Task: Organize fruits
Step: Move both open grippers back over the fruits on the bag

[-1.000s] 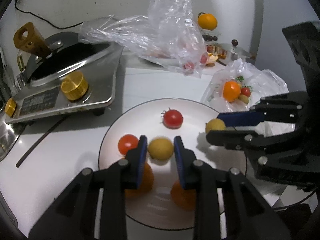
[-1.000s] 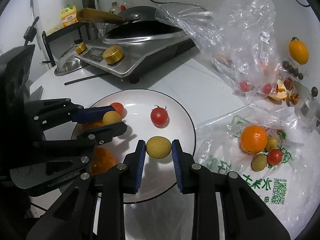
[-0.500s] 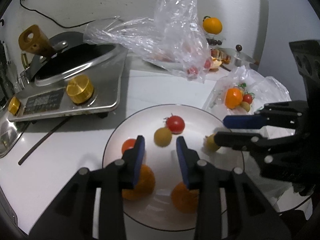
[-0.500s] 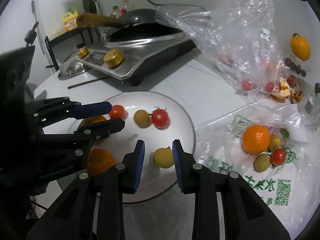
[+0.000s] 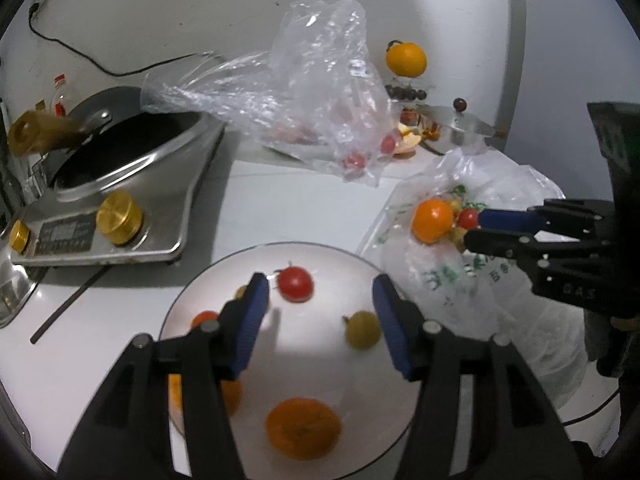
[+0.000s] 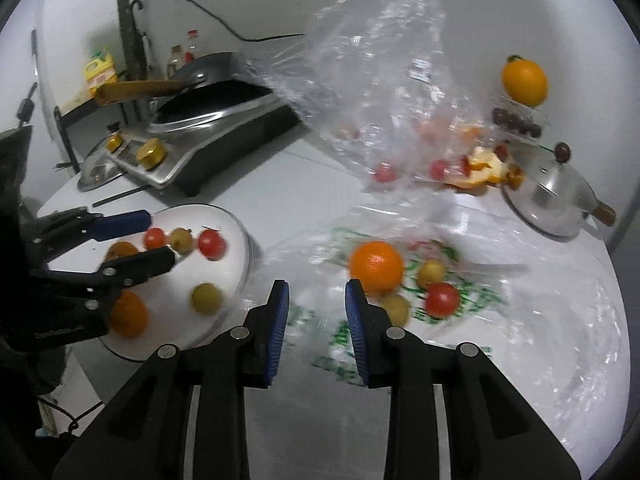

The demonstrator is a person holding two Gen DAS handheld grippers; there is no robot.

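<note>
A white plate (image 5: 248, 264) holds a red tomato (image 5: 295, 284), a yellow-green fruit (image 5: 362, 329), an orange (image 5: 303, 427) and more fruit half hidden behind my left fingers. My left gripper (image 5: 320, 312) is open and empty above the plate. My right gripper (image 6: 316, 308) is open and empty over a printed plastic bag (image 6: 460, 320), just left of an orange (image 6: 376, 266), a red tomato (image 6: 441, 299) and small yellow fruits on the bag. The plate also shows in the right wrist view (image 6: 236, 236).
An induction cooker with a pan (image 5: 120, 184) stands at the back left. A crumpled clear bag (image 5: 312, 108) holding small tomatoes lies behind the plate. A steel lid (image 6: 548, 200) and an orange on a stand (image 6: 524, 82) are at the back right.
Both grippers let go of their yellow fruits, which now lie on the plate. My left gripper opened wider and pulled back. My right gripper swung right, from the plate to the printed bag.
</note>
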